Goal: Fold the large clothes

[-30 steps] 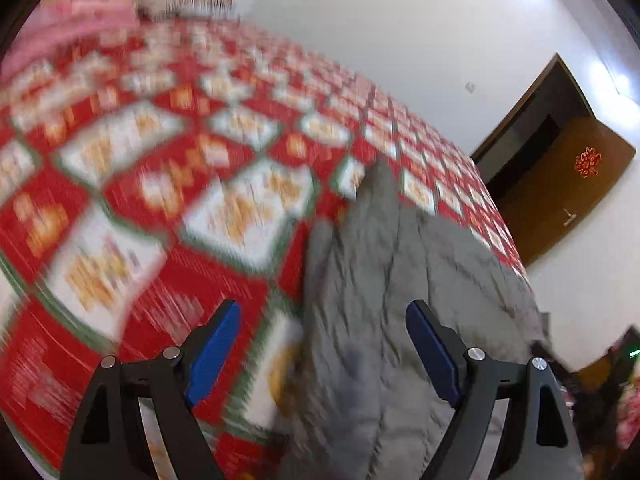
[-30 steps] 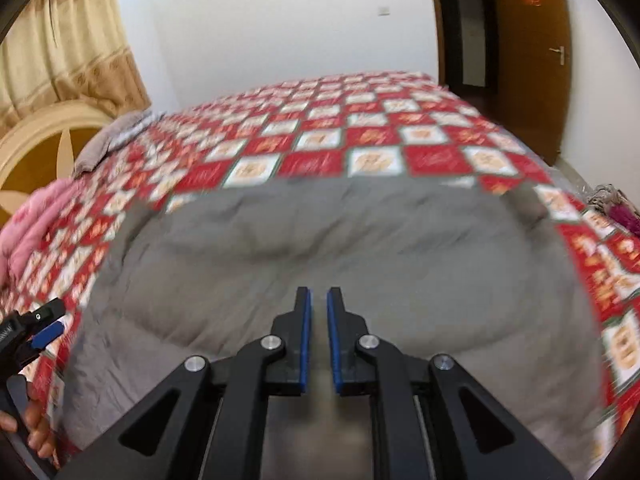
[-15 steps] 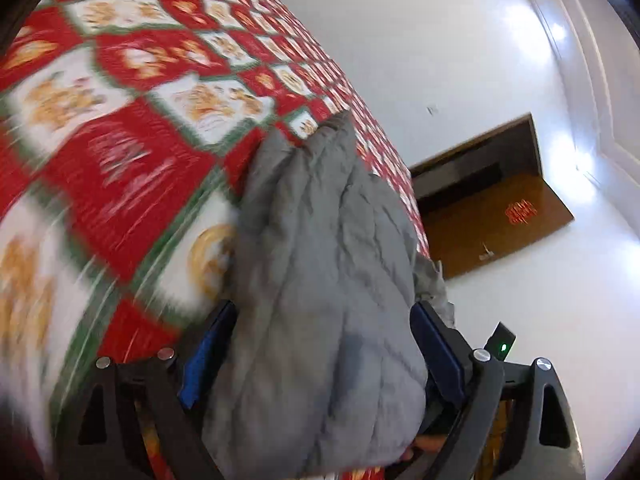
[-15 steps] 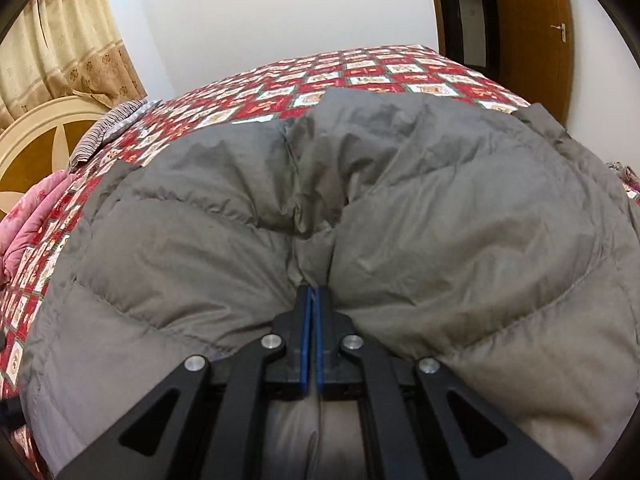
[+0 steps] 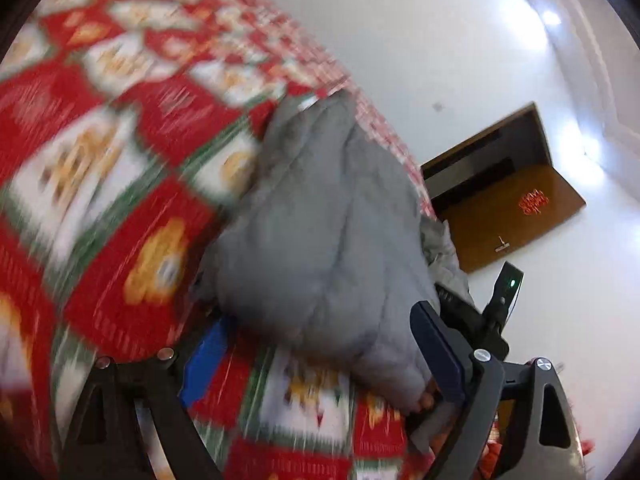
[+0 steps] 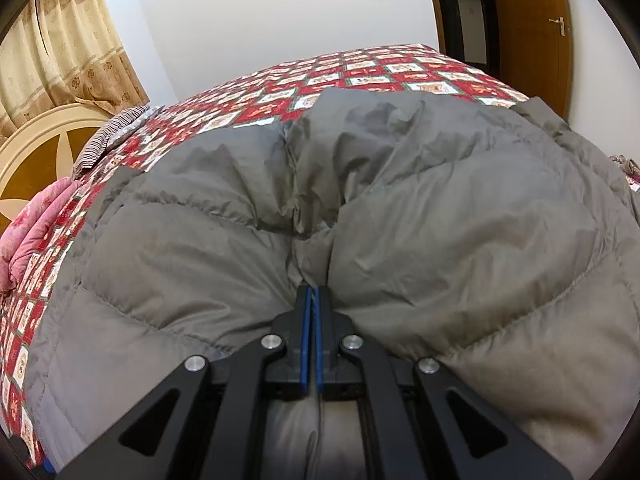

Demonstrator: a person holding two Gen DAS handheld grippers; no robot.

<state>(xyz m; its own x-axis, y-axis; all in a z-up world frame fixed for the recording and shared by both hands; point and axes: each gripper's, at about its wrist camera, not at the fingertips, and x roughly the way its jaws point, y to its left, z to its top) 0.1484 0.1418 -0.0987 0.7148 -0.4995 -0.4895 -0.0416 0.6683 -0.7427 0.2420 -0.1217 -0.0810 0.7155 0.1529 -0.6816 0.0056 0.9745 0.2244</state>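
A grey puffy jacket lies spread on the red patterned bedspread. My left gripper is open at the jacket's near corner, its blue pads standing either side of the padded edge without pressing it. In the right wrist view the jacket fills the picture. My right gripper is shut on a pinch of its fabric, which puckers around the tips. The right gripper's body and some of a hand's fingers show at the jacket's far side in the left wrist view.
The bedspread runs on beyond the jacket. A round headboard, a striped pillow and a pink blanket are at the left. A wooden door stands at the right, with curtains at the far left.
The right gripper's jaws closed on the jacket and the fabric bunched up around them. The left gripper swung from the bedspread over to the jacket's corner, which now sits between its fingers.
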